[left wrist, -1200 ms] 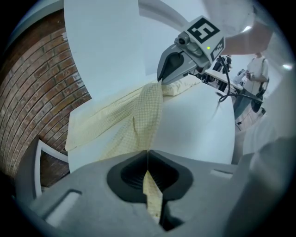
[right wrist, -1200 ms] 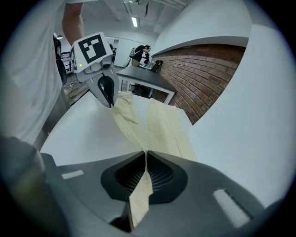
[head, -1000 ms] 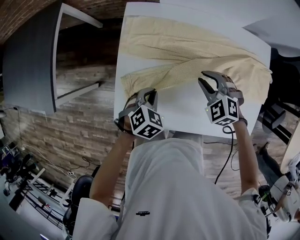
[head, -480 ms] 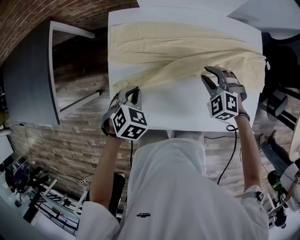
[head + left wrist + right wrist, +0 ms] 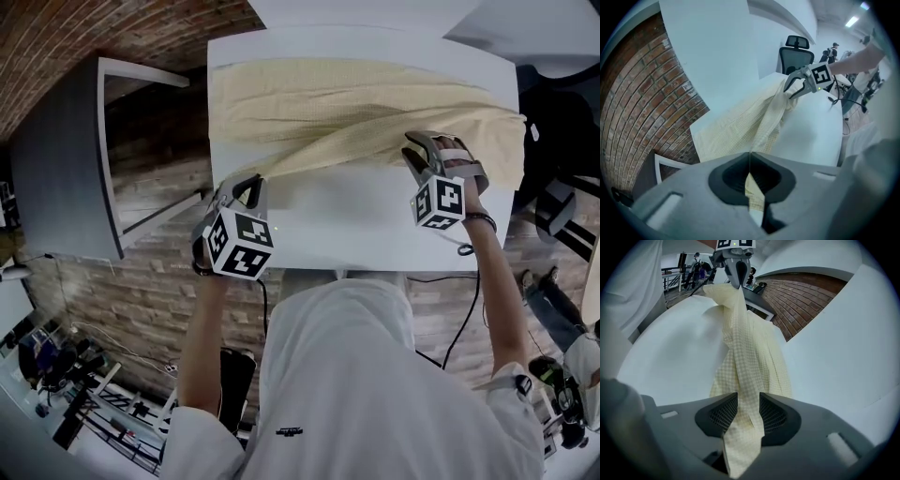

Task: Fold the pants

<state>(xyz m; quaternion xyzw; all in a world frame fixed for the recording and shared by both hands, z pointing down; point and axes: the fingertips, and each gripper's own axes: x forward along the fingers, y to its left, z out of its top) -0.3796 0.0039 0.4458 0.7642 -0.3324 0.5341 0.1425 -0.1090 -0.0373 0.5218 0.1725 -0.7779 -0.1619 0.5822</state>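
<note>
Pale yellow checked pants (image 5: pixel 356 103) lie spread across the far half of a white table (image 5: pixel 356 225). One leg is drawn diagonally over the rest, from the left front edge toward the right. My left gripper (image 5: pixel 246 183) is shut on that leg's end (image 5: pixel 764 126) at the table's left front edge. My right gripper (image 5: pixel 424 150) stands on the pants' right part. Its jaws have just been opening, and a bunched strip of fabric (image 5: pixel 740 380) still fills the gap (image 5: pixel 744 401), touching both pads. Between the two grippers the fabric runs as a raised band.
A grey table (image 5: pixel 56 169) stands to the left across a gap. Another white table (image 5: pixel 525 28) abuts the far right corner. A black cable (image 5: pixel 464 309) hangs from the right gripper. An office chair (image 5: pixel 797 49) stands beyond the table.
My left gripper has drawn the leg's end leftward and up along the front edge, stretching the band. My right gripper has slid forward onto the pants.
</note>
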